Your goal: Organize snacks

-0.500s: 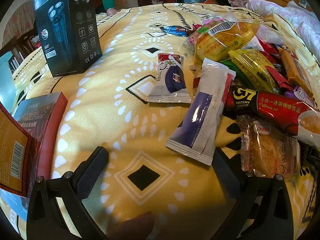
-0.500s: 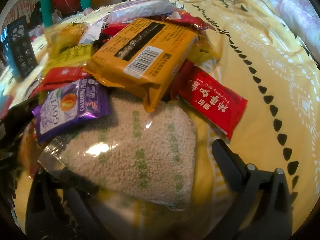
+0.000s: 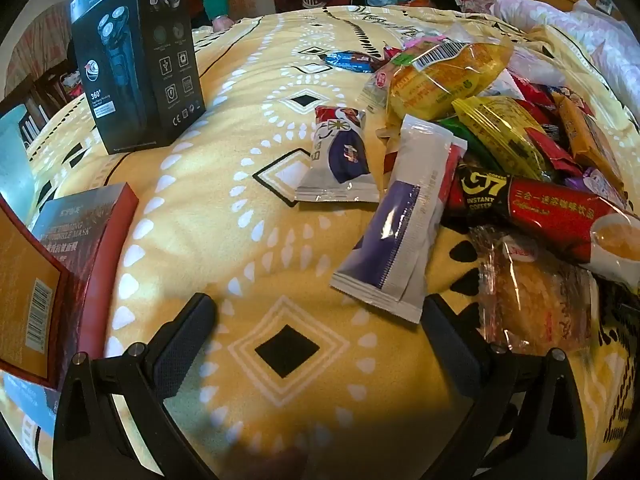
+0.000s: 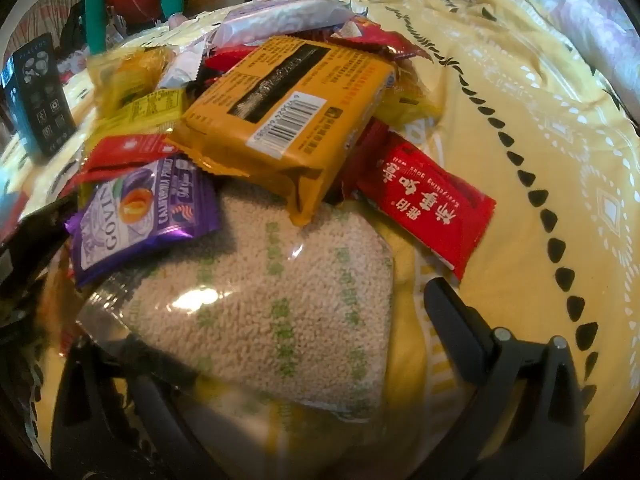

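One black shaver box [image 3: 136, 60], one orange packet [image 4: 280, 116], one purple packet [image 4: 140, 216]

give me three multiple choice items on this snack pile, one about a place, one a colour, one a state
1. What lies partly on top of the clear bag of puffed grain?
A. the orange biscuit pack
B. the black shaver box
C. the G7 coffee sachet

2. What colour is the Govin prune packet?
A. green
B. purple
C. white

3. How do the jaws of the left gripper stand?
A. shut on a sachet
B. shut on nothing
C. open, over bare bedspread

Answers:
1 A: the orange biscuit pack overlaps the grain bag's far edge.
2 B: its wrapper is purple with a fruit picture.
3 C: both fingers stand wide apart, with only the yellow bedspread between them.
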